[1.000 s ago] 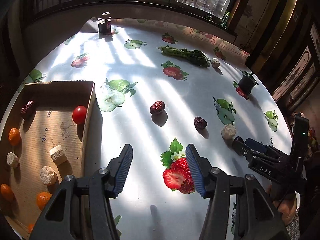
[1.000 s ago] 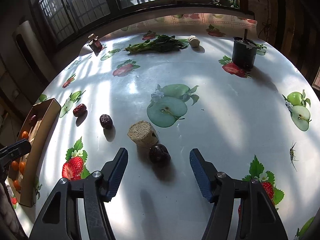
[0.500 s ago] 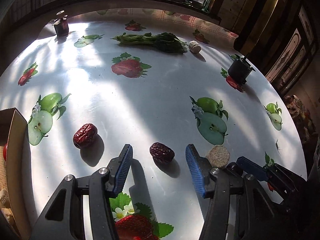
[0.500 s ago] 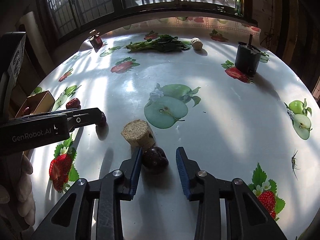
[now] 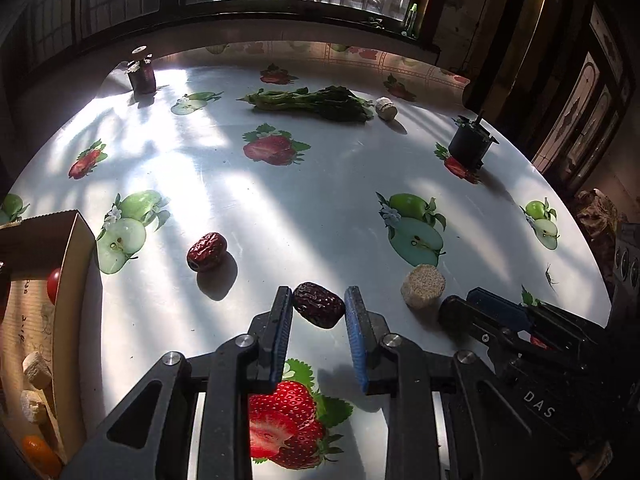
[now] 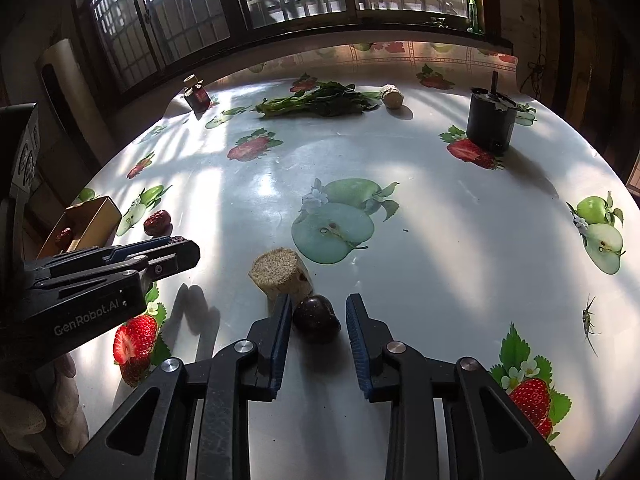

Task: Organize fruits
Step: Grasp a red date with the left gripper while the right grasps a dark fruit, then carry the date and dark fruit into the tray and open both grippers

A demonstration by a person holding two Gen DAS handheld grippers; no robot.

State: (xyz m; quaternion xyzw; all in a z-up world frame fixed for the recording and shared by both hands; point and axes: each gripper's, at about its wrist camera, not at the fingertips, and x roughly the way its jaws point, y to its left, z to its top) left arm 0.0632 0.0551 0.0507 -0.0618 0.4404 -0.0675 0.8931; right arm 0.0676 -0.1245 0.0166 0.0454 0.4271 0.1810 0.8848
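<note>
My left gripper (image 5: 318, 308) is closed on a dark wrinkled date (image 5: 319, 310) that rests on the table. A redder date (image 5: 206, 251) lies to its left. My right gripper (image 6: 316, 316) straddles a dark round fruit (image 6: 316, 319); its left pad touches it, a small gap shows at the right pad. A tan corn piece (image 6: 280, 272) sits just behind that fruit; it also shows in the left wrist view (image 5: 423, 291). A cardboard box (image 5: 68, 280) at the left holds a cherry tomato (image 5: 54, 285), oranges and pale chunks.
Leafy greens (image 5: 316, 101) and a pale chunk (image 5: 386, 108) lie at the back. A dark jar (image 5: 142, 74) stands back left, a black pot (image 5: 470, 146) back right. The table edge curves round on the right.
My left gripper has narrowed from wide open onto the dark date. My right gripper has moved slightly forward around the dark round fruit. The left camera has pulled back a little.
</note>
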